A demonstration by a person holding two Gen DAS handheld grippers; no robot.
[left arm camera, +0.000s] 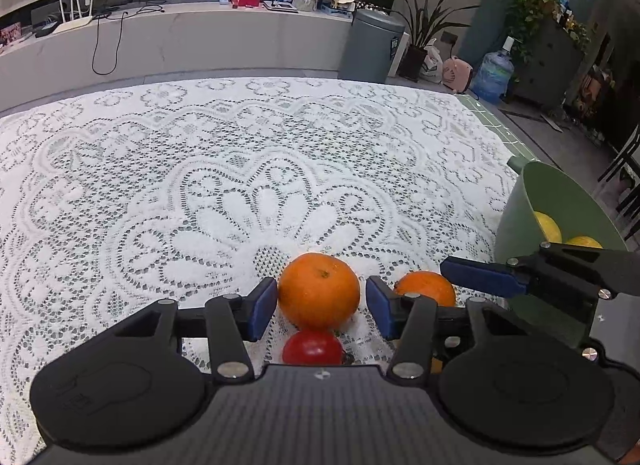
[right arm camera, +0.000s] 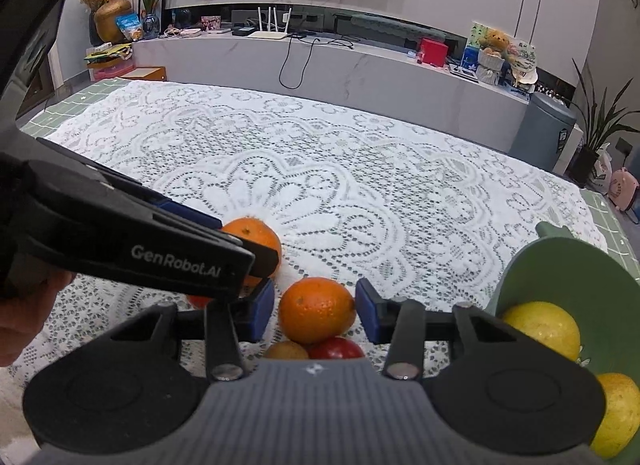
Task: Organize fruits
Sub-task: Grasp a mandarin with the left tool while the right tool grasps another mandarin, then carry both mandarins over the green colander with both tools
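Observation:
In the left wrist view an orange [left arm camera: 319, 291] lies on the lace cloth between the blue pads of my left gripper [left arm camera: 320, 311]. The left pad is almost touching it and the right pad stands a sliver off, so the jaws are open around it. A red fruit [left arm camera: 313, 347] sits just below. In the right wrist view my right gripper [right arm camera: 316, 315] brackets a second orange [right arm camera: 316, 311] very closely, with thin gaps still showing. A red fruit [right arm camera: 336, 348] and a yellowish one [right arm camera: 286, 350] lie beneath it. The first orange [right arm camera: 252, 237] shows behind the left gripper's body.
A green bowl [right arm camera: 568, 265] at the right holds yellow lemons [right arm camera: 544, 329]; its wall [left arm camera: 516, 221] also shows in the left wrist view. The two grippers sit close side by side. A hand [right arm camera: 24, 317] is at the left edge. White lace cloth [left arm camera: 240, 169] stretches ahead.

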